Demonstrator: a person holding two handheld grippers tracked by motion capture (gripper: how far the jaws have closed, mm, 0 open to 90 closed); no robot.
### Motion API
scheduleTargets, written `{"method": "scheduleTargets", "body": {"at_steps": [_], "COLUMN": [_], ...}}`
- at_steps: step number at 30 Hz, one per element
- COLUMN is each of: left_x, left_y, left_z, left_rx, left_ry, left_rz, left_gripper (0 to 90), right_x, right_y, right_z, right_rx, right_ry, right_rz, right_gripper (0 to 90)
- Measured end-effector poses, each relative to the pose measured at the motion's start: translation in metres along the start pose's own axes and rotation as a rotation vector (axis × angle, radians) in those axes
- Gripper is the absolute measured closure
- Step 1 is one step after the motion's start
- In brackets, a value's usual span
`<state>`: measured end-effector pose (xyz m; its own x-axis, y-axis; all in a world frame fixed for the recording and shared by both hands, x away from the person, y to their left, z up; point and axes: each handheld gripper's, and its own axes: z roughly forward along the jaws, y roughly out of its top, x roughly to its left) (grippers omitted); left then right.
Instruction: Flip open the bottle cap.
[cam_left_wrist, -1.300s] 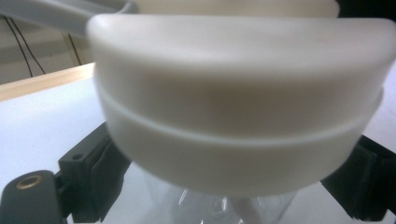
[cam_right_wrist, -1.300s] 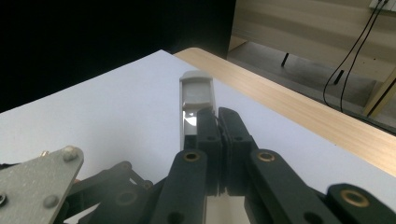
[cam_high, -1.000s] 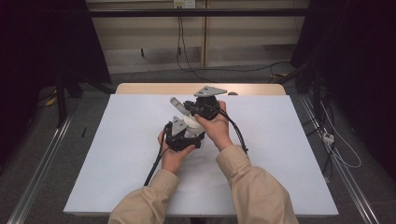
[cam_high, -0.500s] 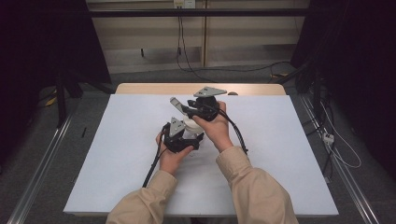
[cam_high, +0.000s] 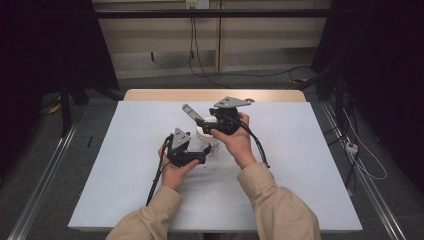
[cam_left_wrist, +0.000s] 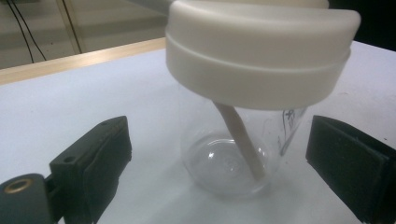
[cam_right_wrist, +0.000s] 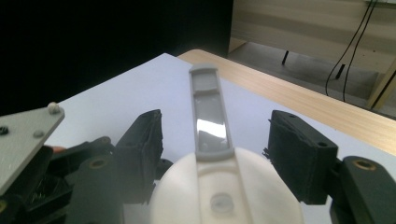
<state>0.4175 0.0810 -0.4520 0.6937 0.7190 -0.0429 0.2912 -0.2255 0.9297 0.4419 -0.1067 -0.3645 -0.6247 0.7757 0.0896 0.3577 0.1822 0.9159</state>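
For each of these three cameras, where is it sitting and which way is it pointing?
High view: above the table's near side, looking forward and down; both forearms, left gripper, right gripper.
Left gripper view: on the left gripper, along the table at the clear bottle; jaws apart either side, just opening.
Right gripper view: on the right gripper, over the white lid; jaws apart, just opening.
Shared: the lid and white table.

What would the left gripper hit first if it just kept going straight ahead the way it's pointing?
Most likely the clear jar under the white lid. It stands straight ahead, between the open jaws of the left gripper; neither pad touches the glass. How far ahead is unclear.
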Motion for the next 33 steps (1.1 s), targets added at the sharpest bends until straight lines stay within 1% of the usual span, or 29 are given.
{"method": "scheduleTargets", "body": {"at_steps": [2,4,6,7,8,9,10,11,13,18,21,23,24,27,28,29,31,32,33], "left_x": [0.002,0.003,0.004,0.004,0.005,0.005,0.005,0.006,0.007,0.012,0.015,0.016,0.017,0.020,0.021,0.021,0.023,0.024,0.024], "left_y": [0.000,-0.001,-0.001,-0.001,-0.001,-0.001,-0.002,-0.002,-0.004,-0.007,-0.008,-0.008,-0.008,-0.011,-0.012,-0.014,-0.017,-0.018,-0.019], "left_z": [-0.004,-0.009,-0.013,-0.015,-0.017,-0.019,-0.021,-0.024,-0.028,-0.039,-0.046,-0.051,-0.053,-0.060,-0.062,-0.064,-0.068,-0.070,-0.072], "left_rx": [0.004,0.007,0.016,0.018,0.015,0.015,0.011,0.018,0.017,0.022,0.025,0.018,0.020,0.020,0.023,0.024,0.029,0.029,0.033], "left_ry": [-0.007,-0.015,-0.020,-0.025,-0.029,-0.031,-0.036,-0.041,-0.035,-0.046,-0.047,-0.049,-0.051,-0.055,-0.056,-0.059,-0.060,-0.062,-0.061], "left_rz": [0.000,0.001,-0.004,0.006,0.007,0.011,0.006,0.012,0.021,0.008,0.012,0.014,0.023,0.023,0.027,0.021,0.029,0.018,0.021], "left_gripper": [6.5,6.6,6.6,6.5,6.5,6.6,6.6,6.6,6.7,6.7,6.7,6.7,6.9,7.0,7.0,7.0,7.0,7.1,7.1], "right_x": [0.001,0.001,0.002,0.001,0.001,0.001,0.002,0.001,0.001,0.000,0.001,0.000,0.000,-0.004,-0.004,-0.004,-0.005,-0.005,-0.006], "right_y": [-0.003,-0.006,-0.010,-0.012,-0.014,-0.016,-0.019,-0.021,-0.025,-0.035,-0.040,-0.044,-0.046,-0.054,-0.056,-0.058,-0.062,-0.064,-0.065], "right_z": [-0.005,-0.010,-0.015,-0.018,-0.020,-0.023,-0.026,-0.029,-0.035,-0.048,-0.056,-0.061,-0.064,-0.072,-0.075,-0.077,-0.082,-0.084,-0.086], "right_rx": [-0.002,-0.008,-0.011,-0.016,-0.011,-0.010,-0.016,-0.016,-0.016,-0.028,-0.031,-0.027,-0.028,-0.031,-0.033,-0.037,-0.042,-0.043,-0.038], "right_ry": [-0.010,-0.003,-0.016,-0.016,-0.016,-0.019,-0.023,-0.022,-0.022,-0.026,-0.025,-0.025,-0.028,-0.029,-0.038,-0.044,-0.044,-0.043,-0.045], "right_rz": [-0.006,0.001,-0.006,-0.001,0.004,-0.001,-0.003,-0.003,-0.002,-0.013,-0.021,-0.026,-0.029,-0.016,-0.023,-0.027,-0.024,-0.025,-0.029], "right_gripper": [32.9,30.4,28.2,27.5,26.7,25.4,25.2,24.8,22.0,19.3,18.1,17.3,17.3,15.8,16.0,15.9,15.5,15.2,15.1]}}
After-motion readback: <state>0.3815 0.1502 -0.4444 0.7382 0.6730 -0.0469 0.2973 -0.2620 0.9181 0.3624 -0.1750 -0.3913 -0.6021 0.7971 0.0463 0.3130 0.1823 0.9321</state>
